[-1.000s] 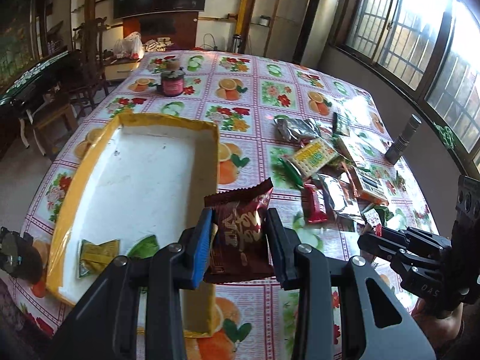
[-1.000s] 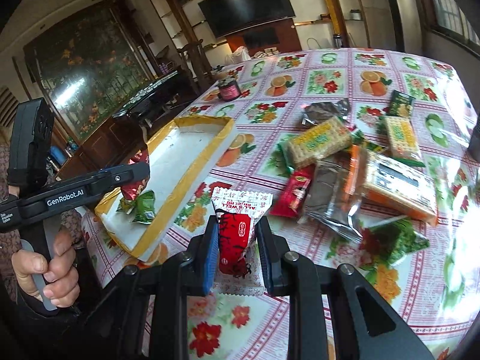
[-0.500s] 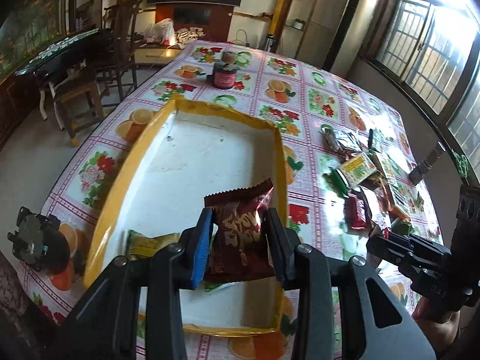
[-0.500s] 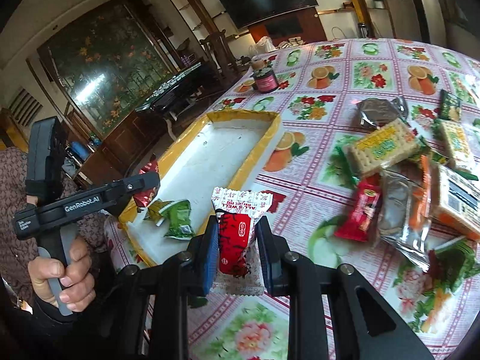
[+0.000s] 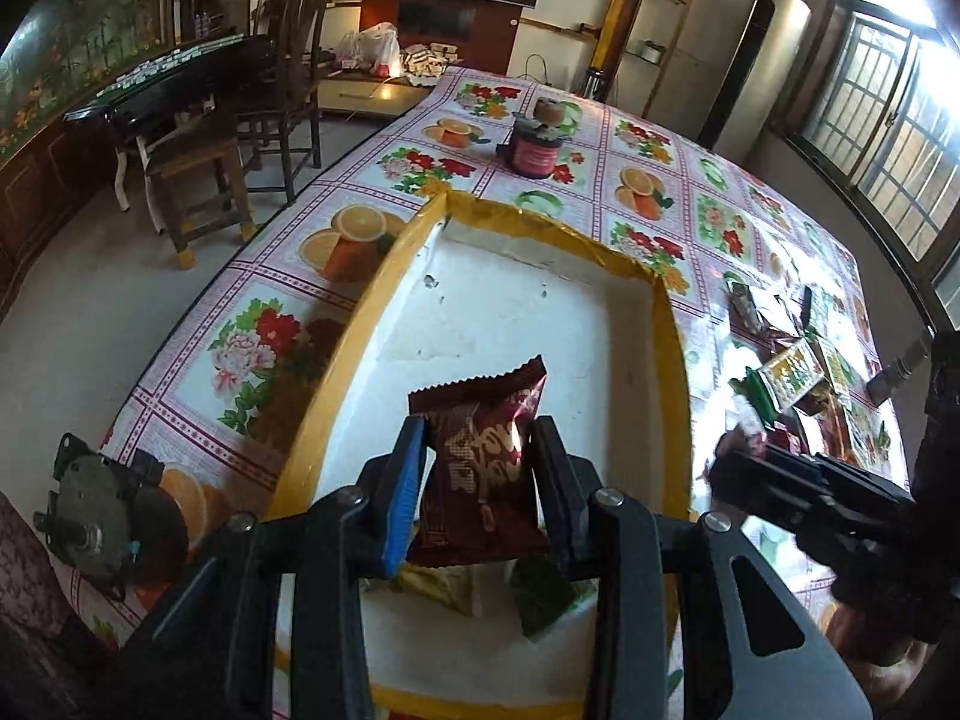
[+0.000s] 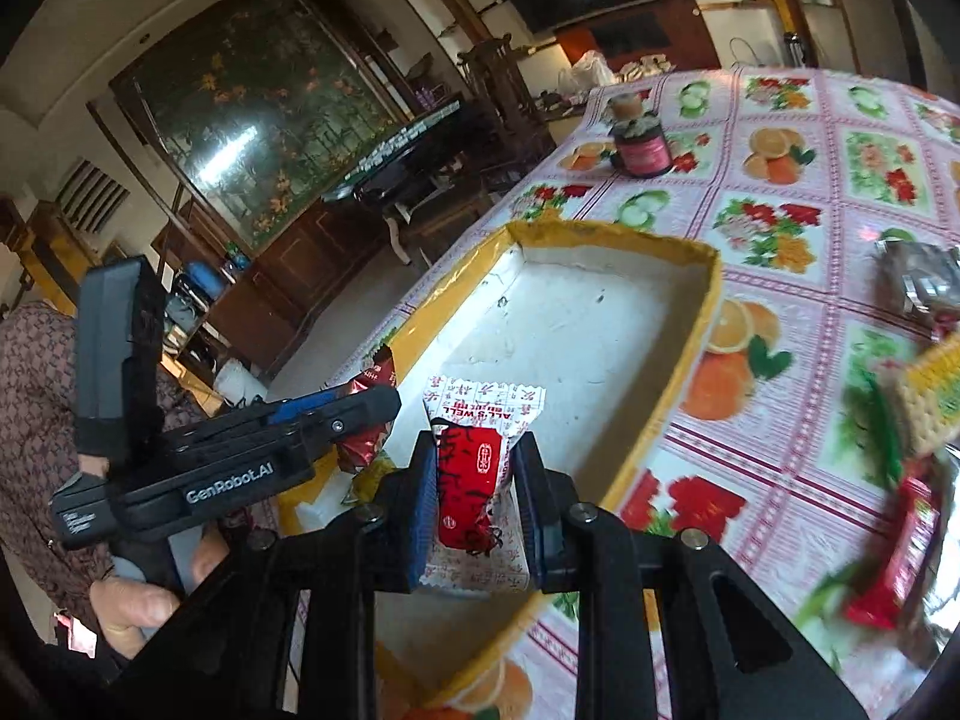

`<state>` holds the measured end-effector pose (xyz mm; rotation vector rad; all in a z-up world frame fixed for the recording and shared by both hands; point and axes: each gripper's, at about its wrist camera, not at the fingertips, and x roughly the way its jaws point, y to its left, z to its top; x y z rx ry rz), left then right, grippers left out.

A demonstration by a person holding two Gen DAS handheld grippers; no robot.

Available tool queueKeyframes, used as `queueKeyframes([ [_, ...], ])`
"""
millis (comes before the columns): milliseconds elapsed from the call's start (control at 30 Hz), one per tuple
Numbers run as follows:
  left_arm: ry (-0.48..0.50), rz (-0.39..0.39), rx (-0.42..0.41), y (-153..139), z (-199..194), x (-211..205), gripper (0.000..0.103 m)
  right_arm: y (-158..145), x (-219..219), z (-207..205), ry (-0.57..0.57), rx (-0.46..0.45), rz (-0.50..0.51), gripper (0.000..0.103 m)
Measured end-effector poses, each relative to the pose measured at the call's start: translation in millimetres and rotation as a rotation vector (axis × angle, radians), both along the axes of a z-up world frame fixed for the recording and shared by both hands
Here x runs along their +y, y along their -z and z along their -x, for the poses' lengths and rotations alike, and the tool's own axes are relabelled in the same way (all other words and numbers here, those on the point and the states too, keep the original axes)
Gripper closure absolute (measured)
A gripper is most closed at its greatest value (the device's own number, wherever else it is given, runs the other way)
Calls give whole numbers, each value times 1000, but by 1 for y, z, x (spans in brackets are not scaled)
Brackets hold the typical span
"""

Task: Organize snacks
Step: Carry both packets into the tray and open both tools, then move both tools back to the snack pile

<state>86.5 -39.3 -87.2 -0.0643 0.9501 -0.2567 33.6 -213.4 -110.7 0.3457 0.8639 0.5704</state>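
Observation:
A white foam tray with a yellow rim (image 5: 672,324) (image 6: 714,288) lies on the fruit-print tablecloth. My left gripper (image 5: 480,468) is shut on a dark brown snack packet (image 5: 480,456) and holds it over the tray's near end. A yellow packet (image 5: 438,591) and a green packet (image 5: 543,597) lie in the tray under it. My right gripper (image 6: 477,480) is shut on a red and white snack packet (image 6: 474,474) above the tray's near right rim. The left gripper (image 6: 360,414) shows to its left with the brown packet (image 6: 372,378).
A pile of loose snack packets (image 5: 792,360) (image 6: 924,396) lies on the table right of the tray. A dark jar with a pink label (image 5: 537,147) (image 6: 642,147) stands beyond the tray. Wooden chairs (image 5: 240,138) stand off the table's left edge.
Both grippers have moved left and forward with their packets. The left one now hangs further over the tray's inside, and the right one has come from over the tablecloth to the tray's rim.

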Motion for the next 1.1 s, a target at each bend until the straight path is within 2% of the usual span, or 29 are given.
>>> queueKeyframes([
  [267,-31,-13,76,28,-26,7,65,32,38,-28,-48,59,163,80],
  [467,-30,-33,124,44,-31,5,64,32,56,-28,-62,29,330,76],
  [533,-35,-39,124,43,-30,4,65,31,57,-27,-56,25,354,76],
  [667,-45,-18,132,42,-28,7,61,26,47,-24,-9,4,338,57],
  [733,-42,-7,132,40,-25,7,55,21,41,-22,1,-8,316,56],
  [800,-55,-12,101,33,-19,7,37,13,32,-16,22,-23,298,56],
  [900,-61,-15,59,22,-9,5,34,2,13,0,60,-49,267,53],
  [1100,-69,-46,-15,6,11,-11,33,0,-29,24,150,-51,237,52],
])
